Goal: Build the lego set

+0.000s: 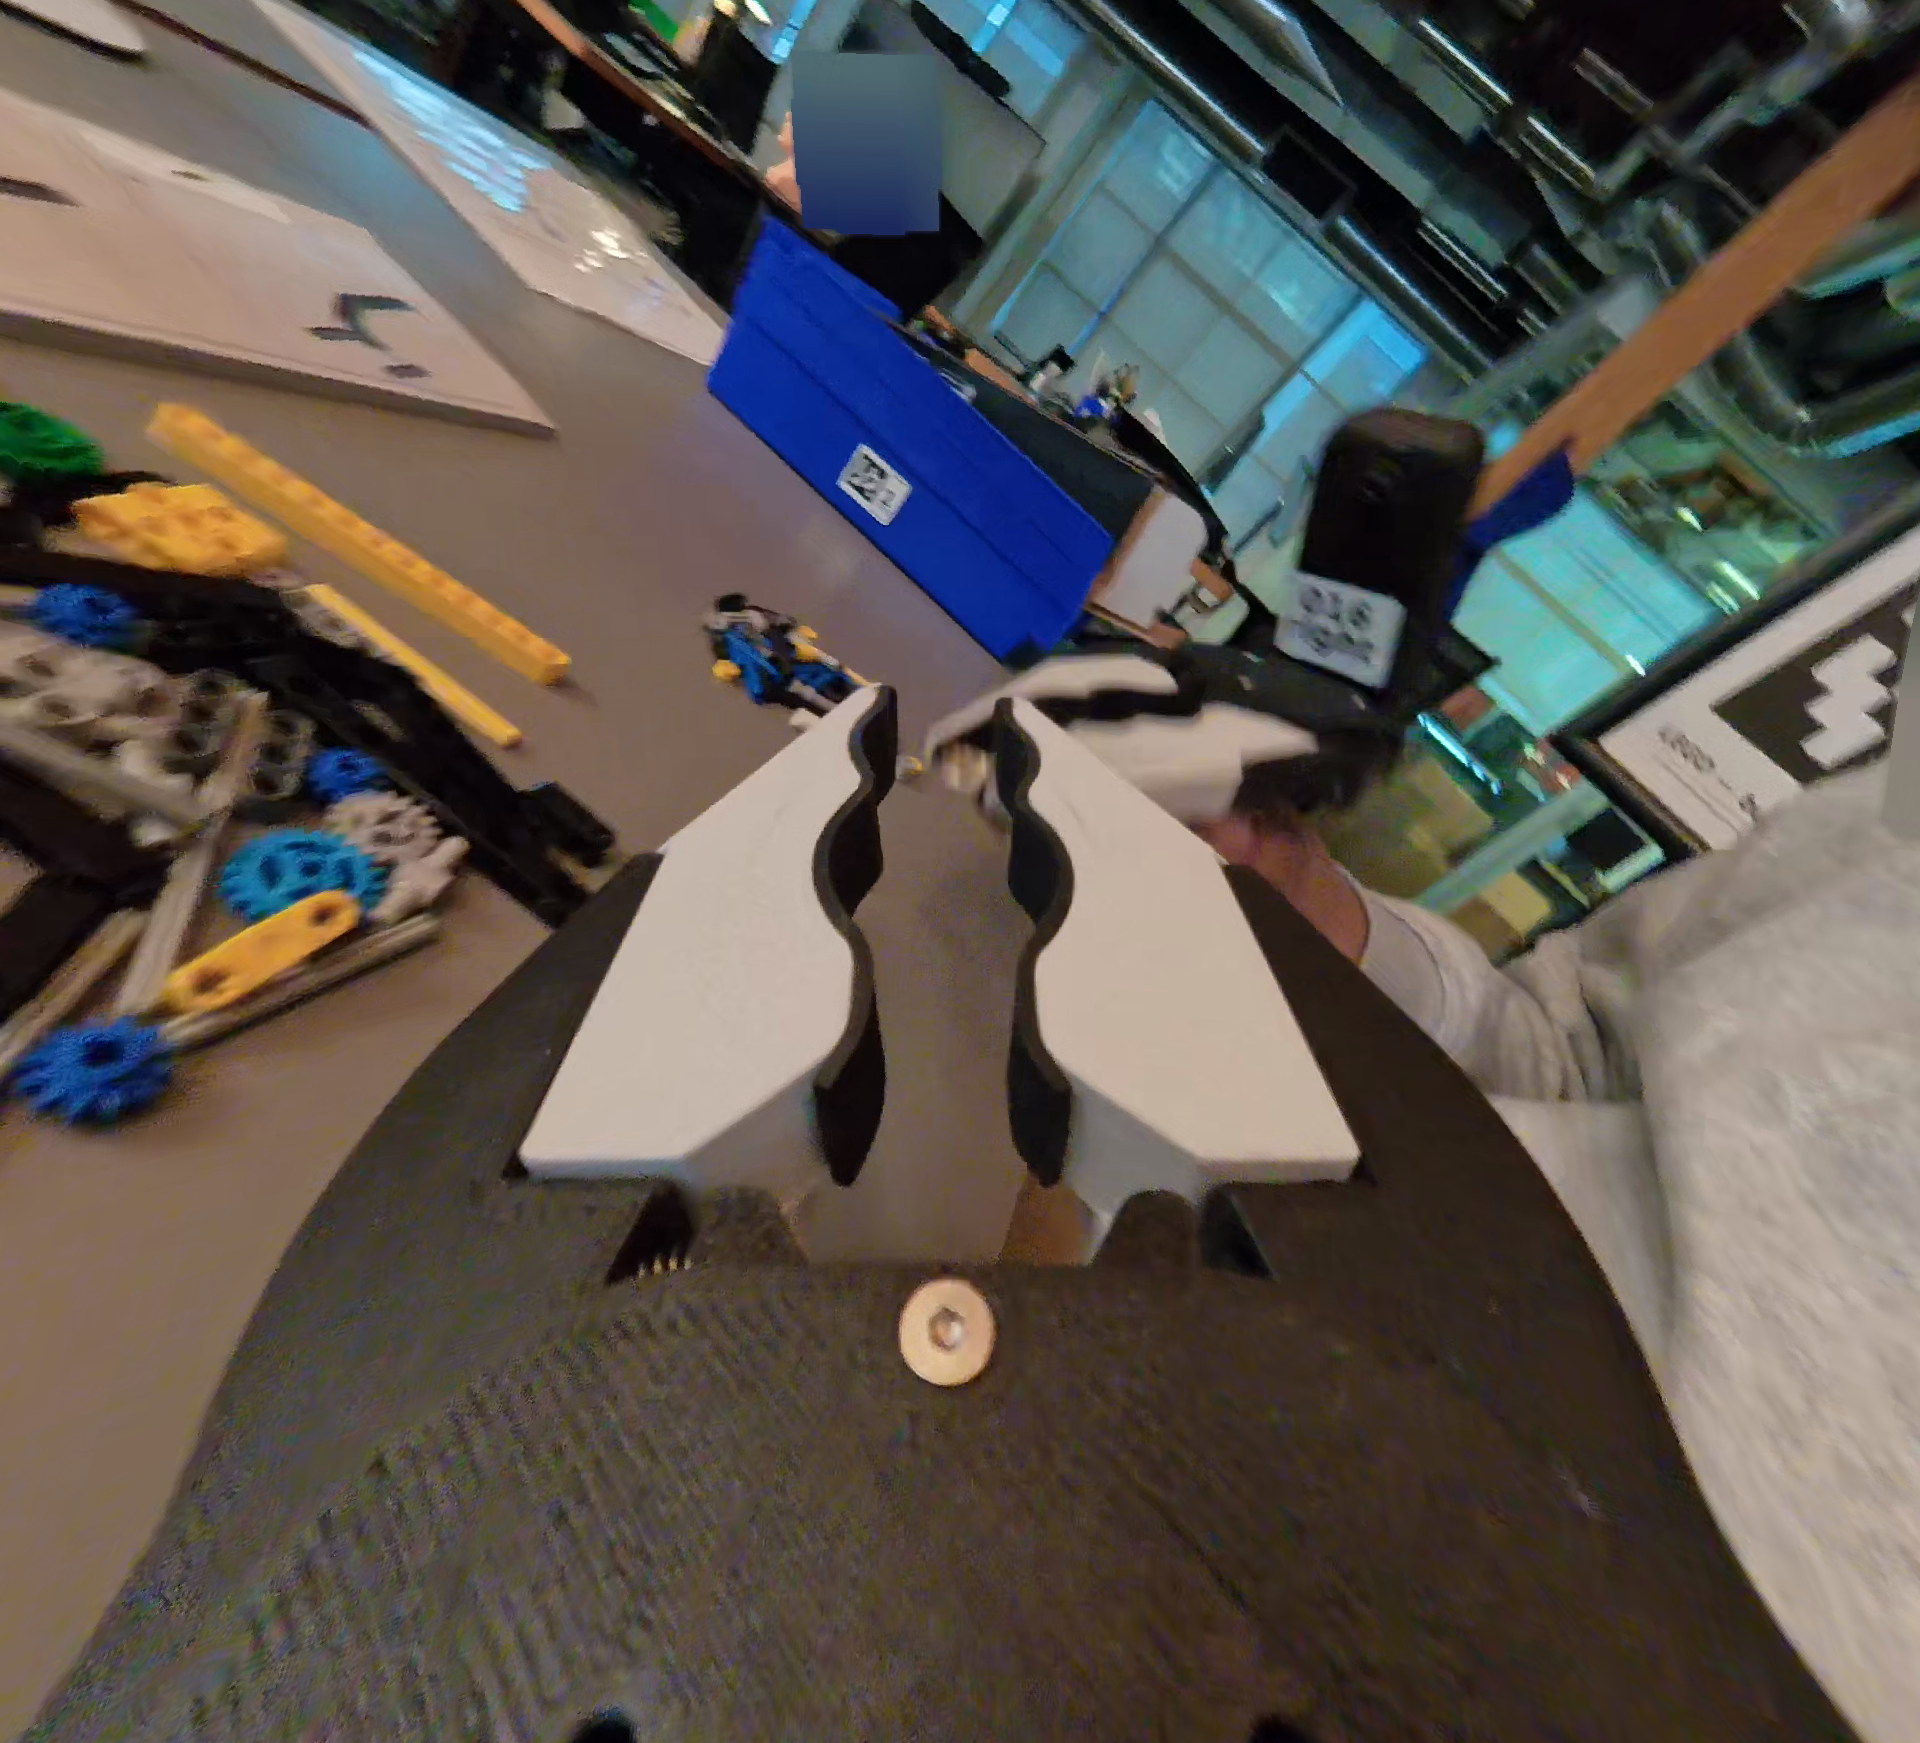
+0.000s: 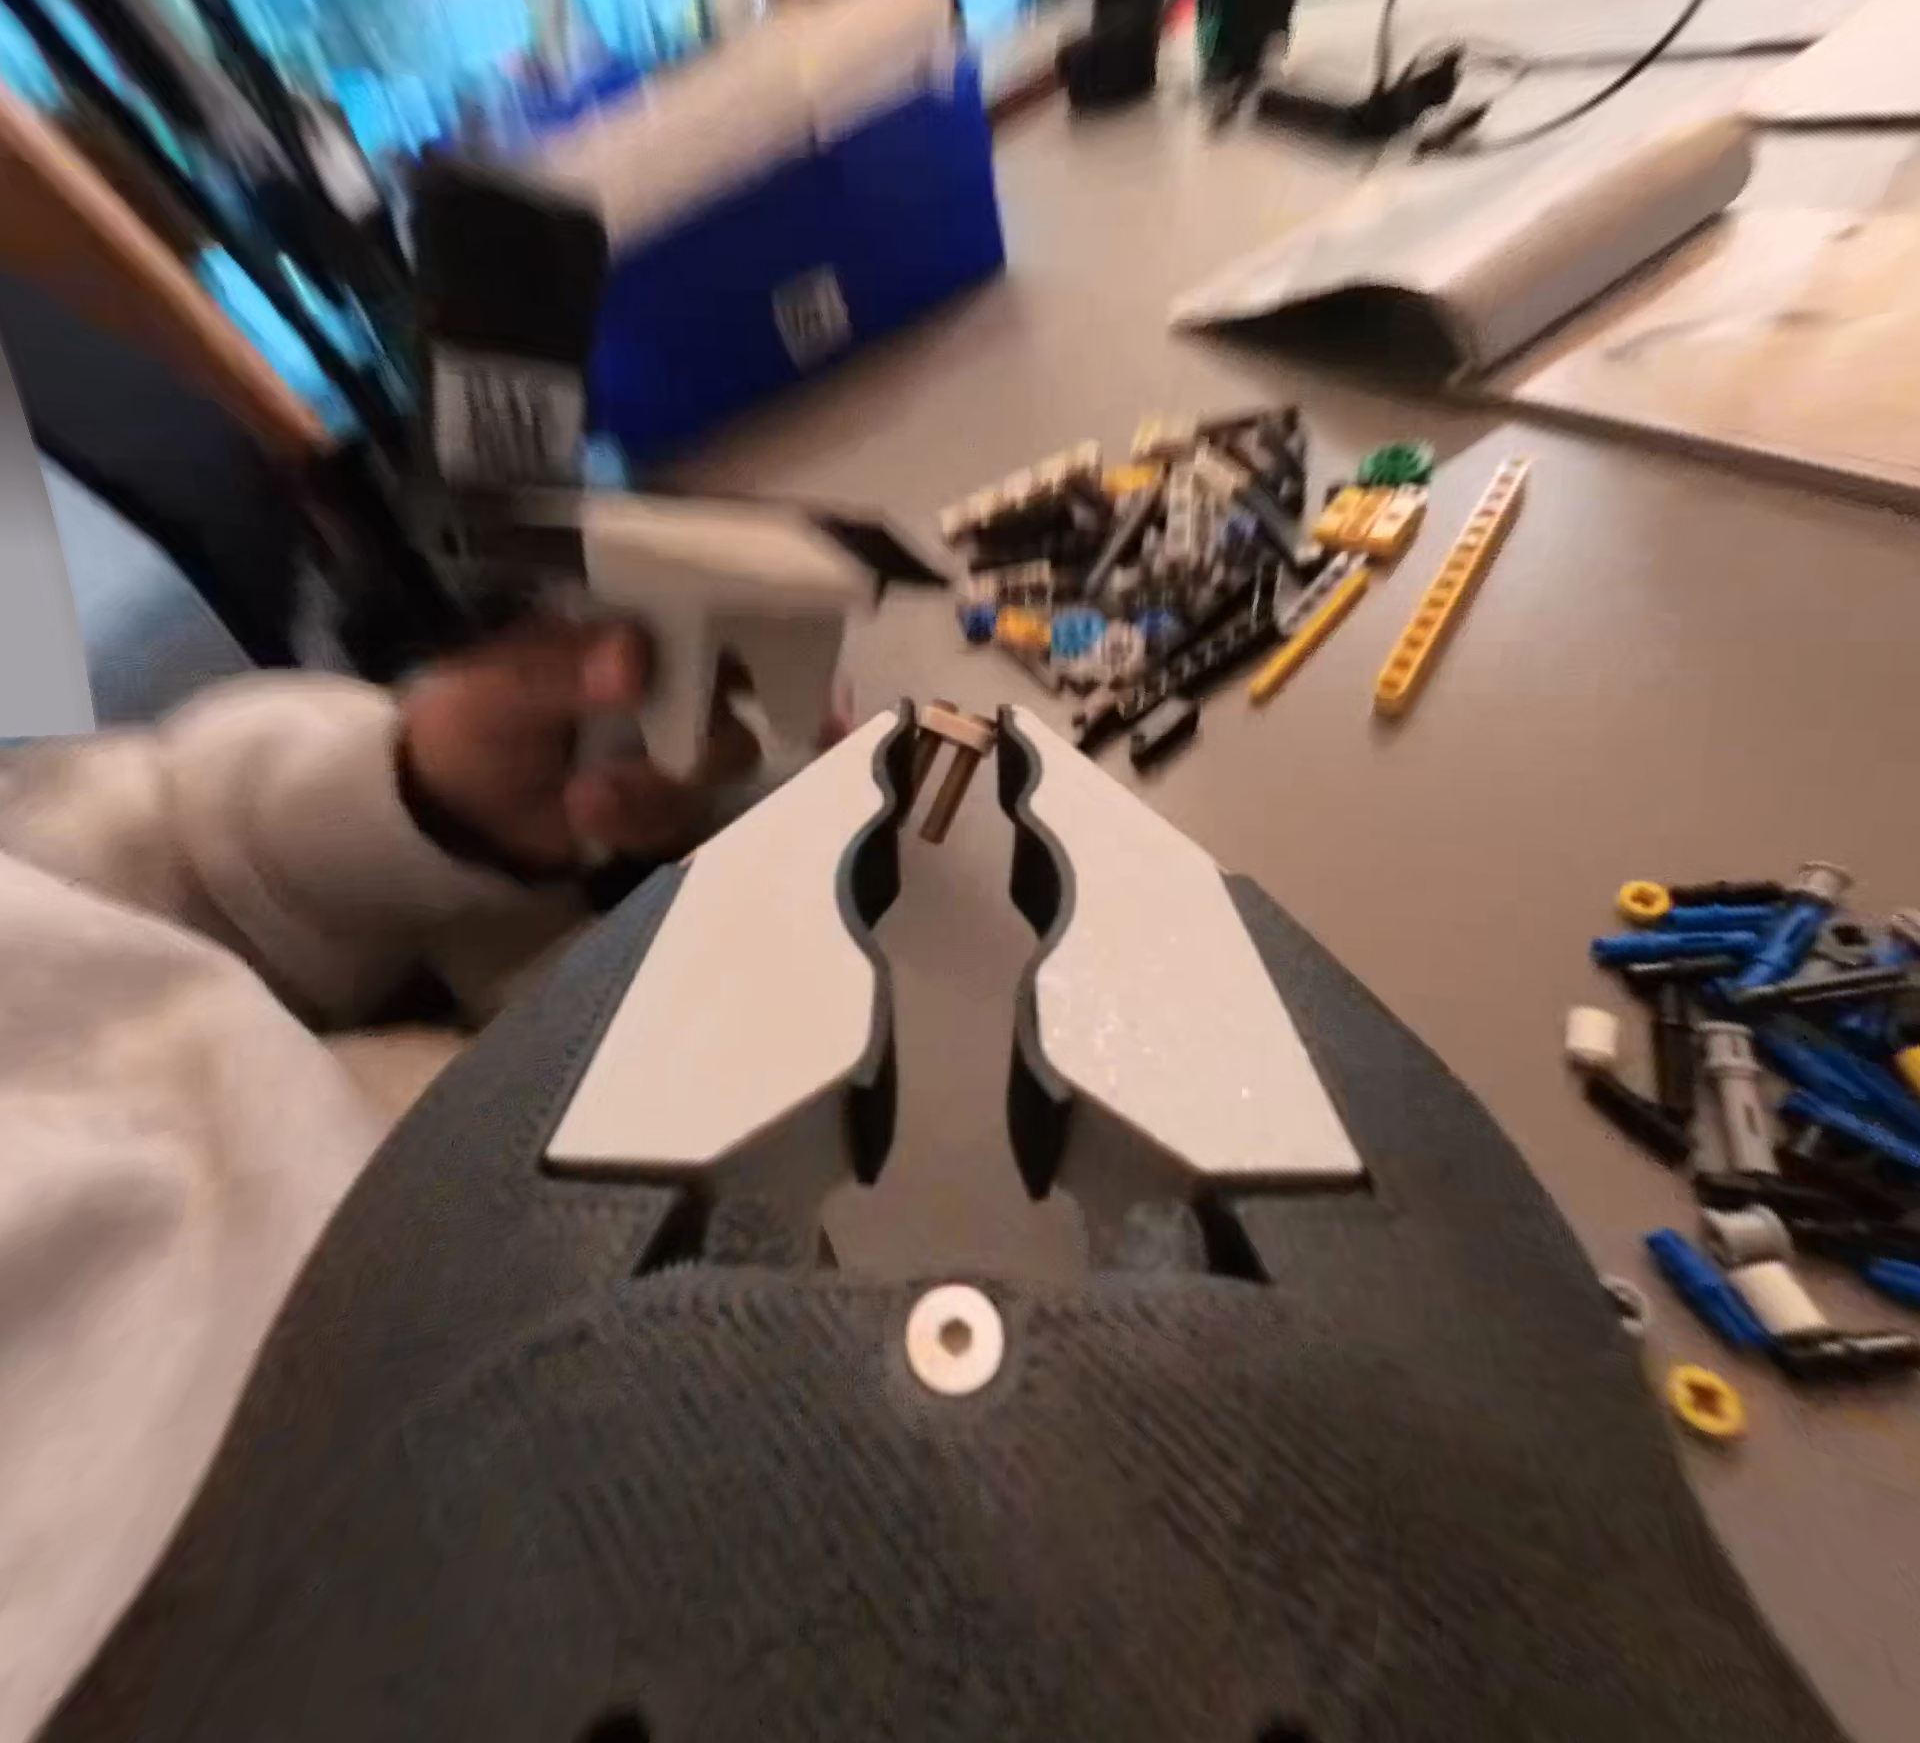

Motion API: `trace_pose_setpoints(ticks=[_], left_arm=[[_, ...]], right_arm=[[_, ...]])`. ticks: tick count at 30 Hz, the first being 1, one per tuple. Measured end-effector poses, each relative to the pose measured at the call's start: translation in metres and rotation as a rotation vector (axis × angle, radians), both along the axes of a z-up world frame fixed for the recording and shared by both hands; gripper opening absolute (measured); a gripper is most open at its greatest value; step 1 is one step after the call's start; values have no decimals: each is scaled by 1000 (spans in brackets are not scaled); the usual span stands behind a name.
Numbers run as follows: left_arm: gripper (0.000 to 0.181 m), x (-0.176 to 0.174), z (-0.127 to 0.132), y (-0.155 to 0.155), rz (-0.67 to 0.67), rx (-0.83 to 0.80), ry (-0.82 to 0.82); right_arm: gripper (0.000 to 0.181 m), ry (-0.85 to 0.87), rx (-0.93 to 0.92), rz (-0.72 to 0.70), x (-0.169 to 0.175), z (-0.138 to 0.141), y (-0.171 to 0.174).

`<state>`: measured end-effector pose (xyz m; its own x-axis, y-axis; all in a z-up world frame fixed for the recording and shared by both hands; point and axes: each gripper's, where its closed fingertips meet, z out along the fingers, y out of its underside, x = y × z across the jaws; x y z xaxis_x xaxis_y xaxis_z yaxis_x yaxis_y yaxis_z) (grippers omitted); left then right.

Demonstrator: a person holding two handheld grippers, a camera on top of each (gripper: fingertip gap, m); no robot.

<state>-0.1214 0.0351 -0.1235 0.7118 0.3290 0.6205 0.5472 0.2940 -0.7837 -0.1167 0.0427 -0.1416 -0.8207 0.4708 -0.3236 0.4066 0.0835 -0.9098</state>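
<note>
My right gripper (image 2: 948, 719) is shut on a small tan and grey pin (image 2: 940, 779), pinched at the fingertips above the table. In the left wrist view the right gripper (image 1: 1101, 727) comes in from the right, and the pin (image 1: 951, 763) shows just past my left fingertips. My left gripper (image 1: 943, 704) has its jaws slightly apart with nothing between them. It appears blurred in the right wrist view (image 2: 727, 571), held by a hand. A pile of loose lego parts (image 1: 208, 758) lies to the left, also in the right wrist view (image 2: 1143, 571).
A long yellow beam (image 1: 353, 540) (image 2: 1455, 581) lies beside the pile. A small blue and black assembly (image 1: 769, 654) sits ahead. A heap of blue and black pins (image 2: 1766, 1070) lies right. A blue bin (image 1: 904, 467) and paper sheets (image 1: 260, 280) stand farther back. The tips of both grippers are at nearly the same place.
</note>
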Motion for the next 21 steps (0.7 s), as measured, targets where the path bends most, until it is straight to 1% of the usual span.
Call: trace_pose_setpoints(ticks=[2,3,5,7,8,10,12,15,17,18,21], left_arm=[[29,10,0,12,-39,-48,50],[33,14,-1,17,-45,-82,80],[39,19,-4,26,-38,-147,135],[39,19,-4,31,6,-191,172],[38,19,-4,31,31,-206,186],[23,15,-1,28,92,-223,215],[17,15,2,25,99,-226,245],[8,14,4,21,105,-213,244],[6,14,6,17,93,-177,232],[3,14,8,15,84,-152,217],[2,13,14,9,39,-40,139]], right_arm=[[13,-76,-231,-57,-10,24,11],[13,-112,-304,-78,-14,29,16],[13,-154,-369,-98,-16,31,17],[13,-179,-397,-87,-12,31,11],[12,-194,-411,-72,-9,31,6],[12,-223,-431,-53,-4,29,0],[13,-249,-456,-47,-4,28,-2],[12,-283,-505,-35,-6,29,3],[12,-322,-536,12,-3,30,4],[11,-342,-552,50,-1,30,3],[13,-387,-625,166,6,38,6]])
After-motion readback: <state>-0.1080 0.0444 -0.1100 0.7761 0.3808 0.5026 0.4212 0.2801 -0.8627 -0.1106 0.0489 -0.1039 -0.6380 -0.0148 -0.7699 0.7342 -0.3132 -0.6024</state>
